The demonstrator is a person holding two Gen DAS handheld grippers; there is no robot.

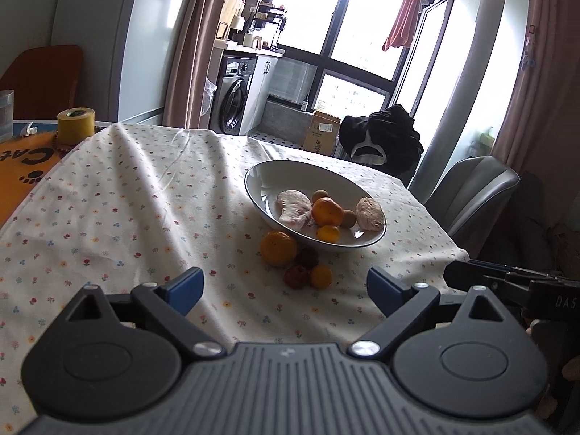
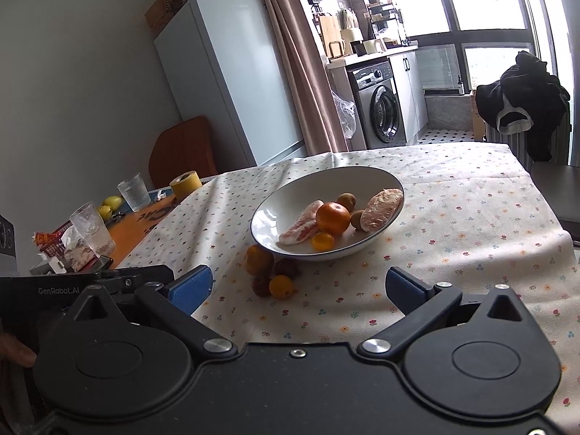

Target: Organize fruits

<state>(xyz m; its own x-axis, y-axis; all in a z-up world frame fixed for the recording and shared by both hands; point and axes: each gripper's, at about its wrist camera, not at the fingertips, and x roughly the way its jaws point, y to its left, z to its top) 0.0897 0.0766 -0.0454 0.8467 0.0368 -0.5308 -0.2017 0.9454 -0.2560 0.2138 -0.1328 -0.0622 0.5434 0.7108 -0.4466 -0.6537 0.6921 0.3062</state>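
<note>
Fruits: four point(image 1: 295, 259) lie on the tablecloth point(image 1: 127, 217) beside the bowl point(image 1: 261, 177); peeled pomelo segment's point(image 2: 301, 227) long axis runs rim-to-center. Left gripper point(image 1: 286, 288) and right gripper point(image 2: 299, 290) gape, empty.

My table point(image 2: 471, 217) wears a flowered cloth point(image 1: 127, 217). On it sits the white bowl point(image 1: 264, 177), with an orange point(image 1: 278, 248), a small yellow fruit point(image 1: 321, 277) and two dark red fruits point(image 1: 295, 276) just beside its near rim.
</note>
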